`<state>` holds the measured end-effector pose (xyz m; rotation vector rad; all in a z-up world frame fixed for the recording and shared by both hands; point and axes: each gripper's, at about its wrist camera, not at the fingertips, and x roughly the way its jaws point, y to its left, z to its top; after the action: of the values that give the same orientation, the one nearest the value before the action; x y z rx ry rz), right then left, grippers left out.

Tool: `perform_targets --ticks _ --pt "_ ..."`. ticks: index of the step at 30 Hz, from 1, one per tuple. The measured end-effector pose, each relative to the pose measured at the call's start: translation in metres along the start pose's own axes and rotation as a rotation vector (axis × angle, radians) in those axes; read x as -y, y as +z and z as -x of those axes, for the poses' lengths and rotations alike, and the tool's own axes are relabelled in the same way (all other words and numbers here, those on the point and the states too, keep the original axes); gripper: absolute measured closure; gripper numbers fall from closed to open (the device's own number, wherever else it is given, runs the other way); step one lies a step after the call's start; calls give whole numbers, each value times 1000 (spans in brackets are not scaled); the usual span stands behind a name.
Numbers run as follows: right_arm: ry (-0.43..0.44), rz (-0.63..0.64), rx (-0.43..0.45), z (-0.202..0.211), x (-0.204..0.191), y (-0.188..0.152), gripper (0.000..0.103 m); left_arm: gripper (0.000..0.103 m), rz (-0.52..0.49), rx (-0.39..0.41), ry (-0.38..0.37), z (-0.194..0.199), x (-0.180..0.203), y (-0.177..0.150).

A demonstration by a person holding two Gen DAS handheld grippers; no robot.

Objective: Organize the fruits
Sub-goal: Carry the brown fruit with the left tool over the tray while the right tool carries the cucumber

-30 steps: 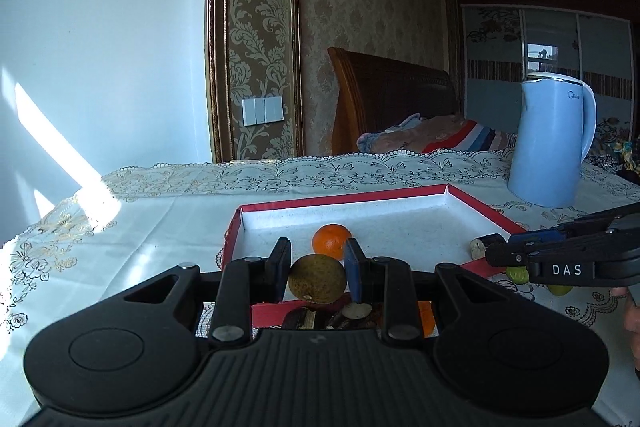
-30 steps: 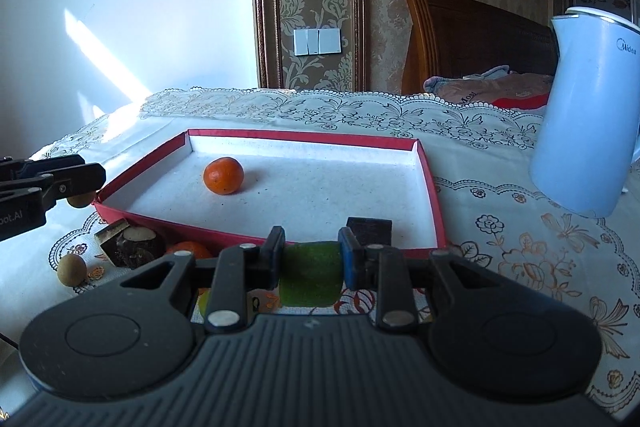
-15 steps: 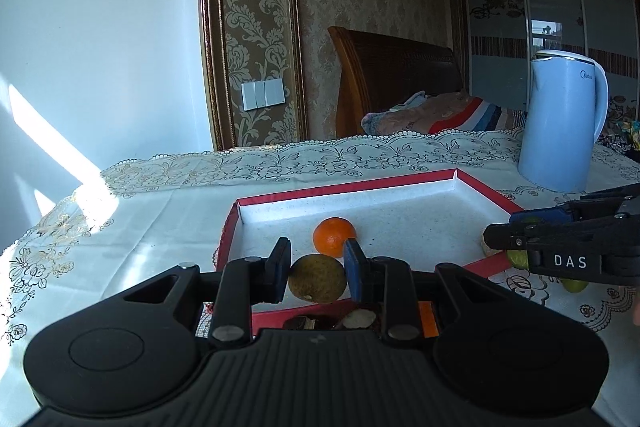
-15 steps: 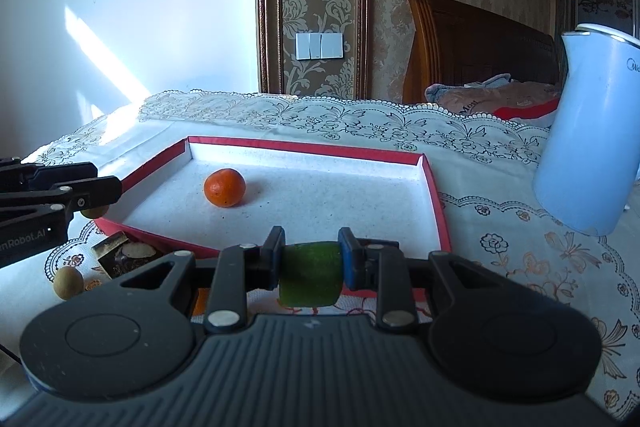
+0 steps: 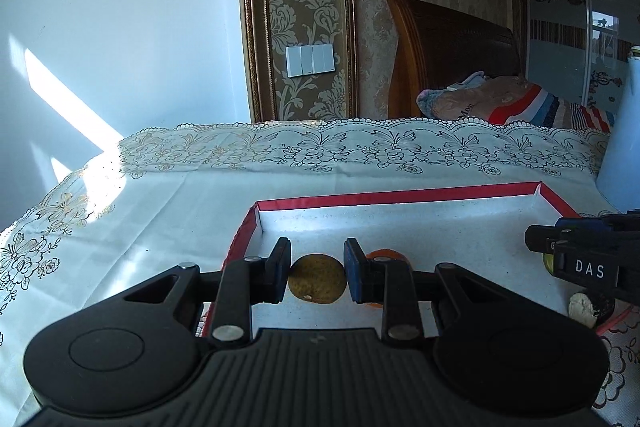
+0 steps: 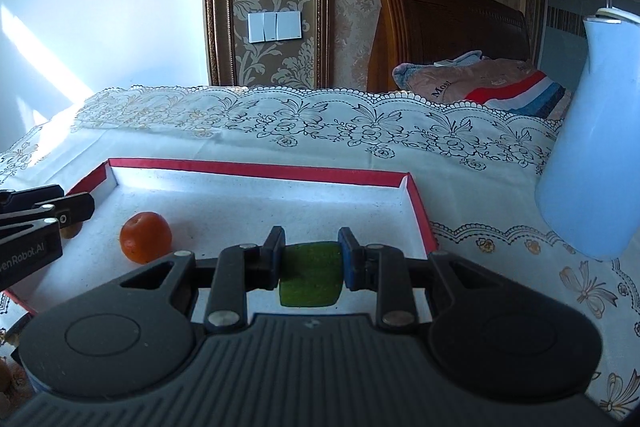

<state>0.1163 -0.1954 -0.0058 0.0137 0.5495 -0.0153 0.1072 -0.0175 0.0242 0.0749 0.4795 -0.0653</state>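
Left gripper (image 5: 317,274) grasps a round, rough brown fruit (image 5: 317,279); only the right view shows the right gripper (image 6: 311,262) clenching a matte green fruit (image 6: 310,279) over the red-rimmed tray (image 6: 256,169).

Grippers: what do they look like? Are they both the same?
Nearly. Each gripper (left, right) is matte black plastic with a ribbed middle, two round discs, silver screws and blue pads on its fingers. White writing differs: "DAS" on the right one's side, "...enRobot.AI" on the left one's. No cables or sleeves show.
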Motion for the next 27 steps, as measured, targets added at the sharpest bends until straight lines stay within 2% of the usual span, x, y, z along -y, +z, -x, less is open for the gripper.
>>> perform_targets --ticks 8,12,16,27 --pt "-24 -18 -64 -36 8 7 76 75 7 -72 13 -35 2 6" --pt "-31 -11 -103 -48 8 5 76 75 31 -128 2 -48 0 5" --pt "-38 -2 -100 -47 7 4 76 75 61 -177 -24 -54 -6 5" --pt "-36 8 -87 -44 4 2 73 74 41 -167 -2 -53 0 5"
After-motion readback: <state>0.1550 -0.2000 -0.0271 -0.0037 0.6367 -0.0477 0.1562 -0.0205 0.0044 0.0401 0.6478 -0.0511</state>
